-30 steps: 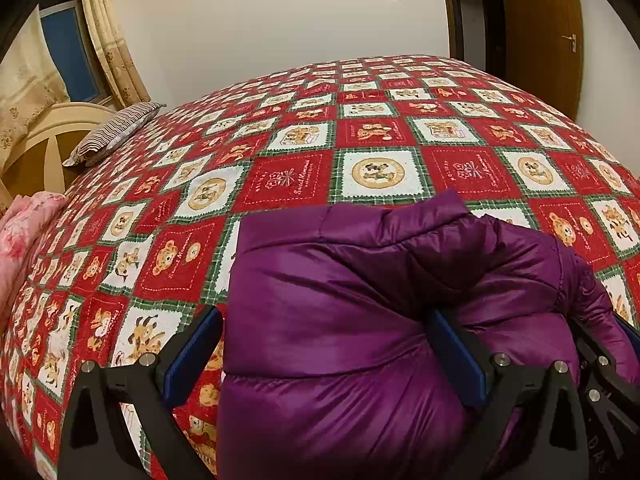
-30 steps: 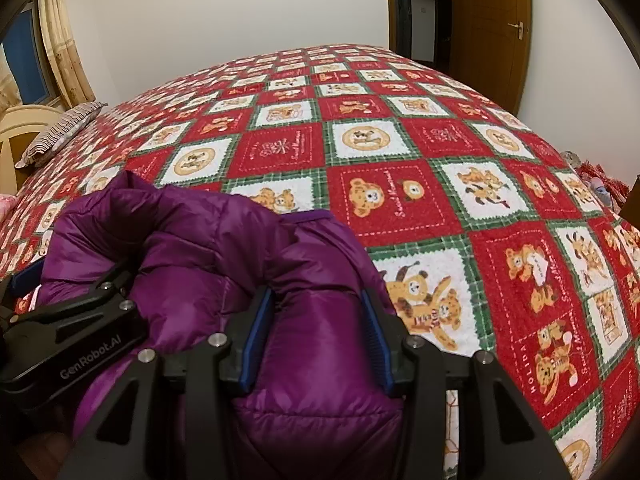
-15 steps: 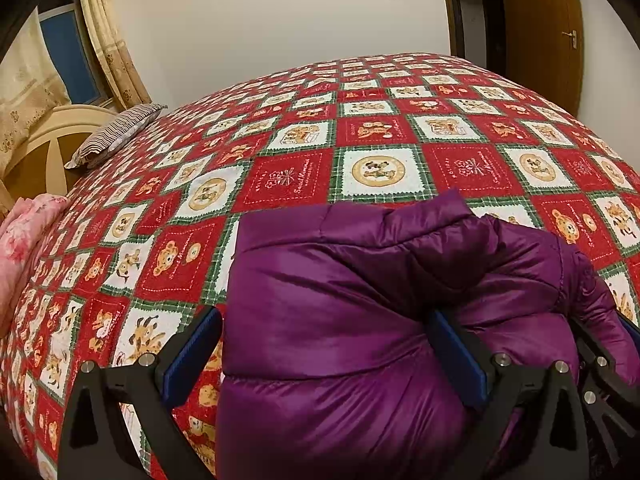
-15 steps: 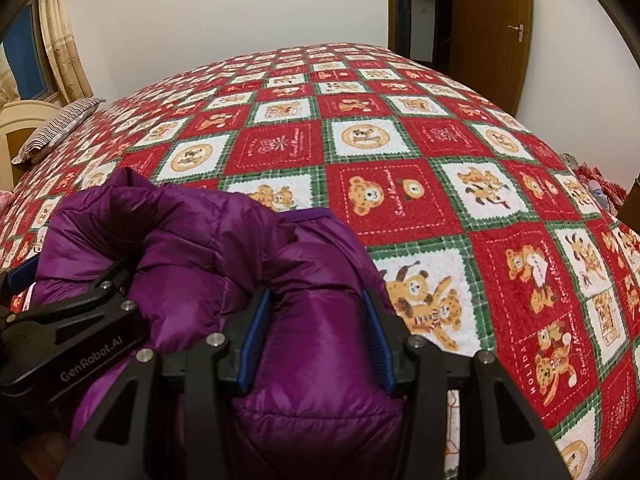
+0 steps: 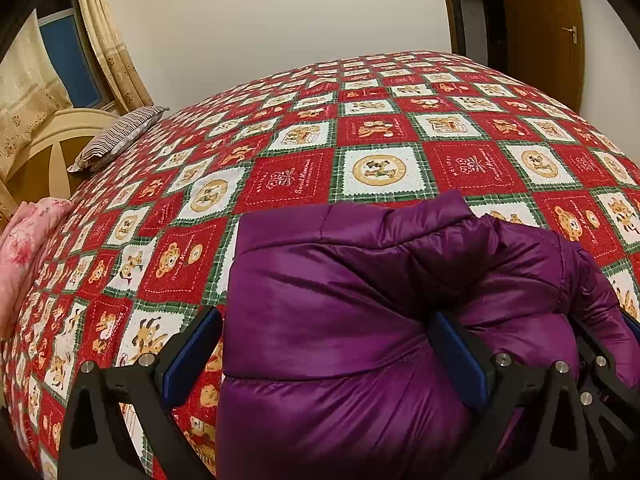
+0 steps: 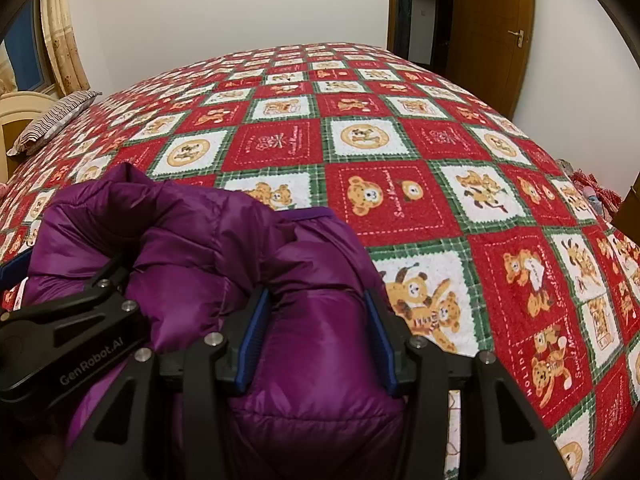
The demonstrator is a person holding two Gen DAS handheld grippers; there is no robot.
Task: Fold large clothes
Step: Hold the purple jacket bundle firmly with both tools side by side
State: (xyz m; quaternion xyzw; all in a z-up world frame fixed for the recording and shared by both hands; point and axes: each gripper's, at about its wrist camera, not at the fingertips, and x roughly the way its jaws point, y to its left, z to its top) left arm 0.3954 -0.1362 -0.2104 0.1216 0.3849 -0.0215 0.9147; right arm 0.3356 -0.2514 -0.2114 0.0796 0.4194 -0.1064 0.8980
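Essentially no change over last second: both views match earlier frames. Purple puffer jacket [image 5: 340,320] bunched at lower centre on teddy-bear quilt [image 5: 380,140]. Right gripper [image 6: 316,332] clamps thick fold. Left gripper [image 5: 324,356] spread wide; left pad clear of jacket, right pad against it. Fold paused.

Each gripper was matte black, built of angular triangular struts with cut-out openings; silver round-headed screws studded the joints; the left gripper [image 5: 326,354] and right gripper [image 6: 316,336] both carried ribbed blue pads [image 6: 251,338] inside their fingers; white "GenRobot.AI" lettering marked the left one's housing.
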